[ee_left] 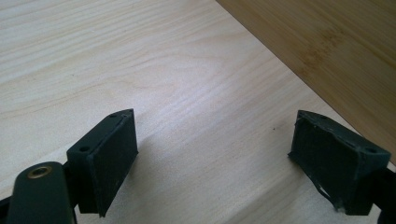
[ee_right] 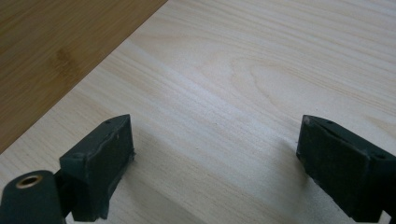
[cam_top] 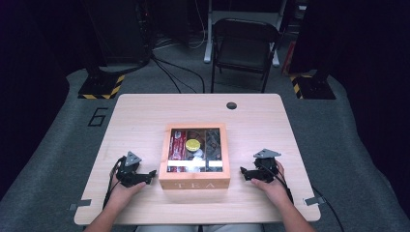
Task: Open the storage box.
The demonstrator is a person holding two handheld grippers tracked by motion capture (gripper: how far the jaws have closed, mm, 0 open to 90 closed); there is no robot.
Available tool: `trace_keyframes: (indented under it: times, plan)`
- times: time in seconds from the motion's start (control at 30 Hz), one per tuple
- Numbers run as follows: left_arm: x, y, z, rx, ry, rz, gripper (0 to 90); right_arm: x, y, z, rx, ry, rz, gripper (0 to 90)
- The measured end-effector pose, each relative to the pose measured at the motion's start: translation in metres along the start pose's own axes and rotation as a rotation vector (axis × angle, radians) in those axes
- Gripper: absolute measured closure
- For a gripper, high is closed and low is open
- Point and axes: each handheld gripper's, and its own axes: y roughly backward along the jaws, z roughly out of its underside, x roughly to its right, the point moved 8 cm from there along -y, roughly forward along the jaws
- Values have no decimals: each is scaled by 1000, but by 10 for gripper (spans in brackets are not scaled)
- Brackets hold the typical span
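High view: your tea box [cam_top: 194,184] sits mid-table [cam_top: 145,111], TEA label facing you, roughly square; left gripper [cam_top: 151,174] and right gripper [cam_top: 243,171] flank it, jaws apart, empty

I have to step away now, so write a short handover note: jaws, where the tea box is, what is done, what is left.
Left gripper: jaws open, nothing between them, resting on the table just left of the tea box.
Right gripper: jaws open, nothing between them, resting just right of the box.
Tea box: wooden, marked TEA on its front, mid-table between both grippers. Its clear-windowed lid looks closed; packets and a yellow round item show inside.
Done: nothing visible; neither gripper touches the box.
Left: probably closing in on the box and opening the lid.
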Motion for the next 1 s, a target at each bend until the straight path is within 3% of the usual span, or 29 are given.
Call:
trace_keyframes:
  times: [0.7, 0.73, 1.0]
  plan:
    - [0, 0, 0, 0, 4, -4, 147, 0, 0, 0, 4, 8, 6, 119]
    - [0, 0, 0, 1, 5, -5, 147, -2, 1, 1, -1, -9, 6, 123]
    - [-2, 2, 0, 3, 17, -9, 199, -2, 3, 0, -16, -8, 6, 171]
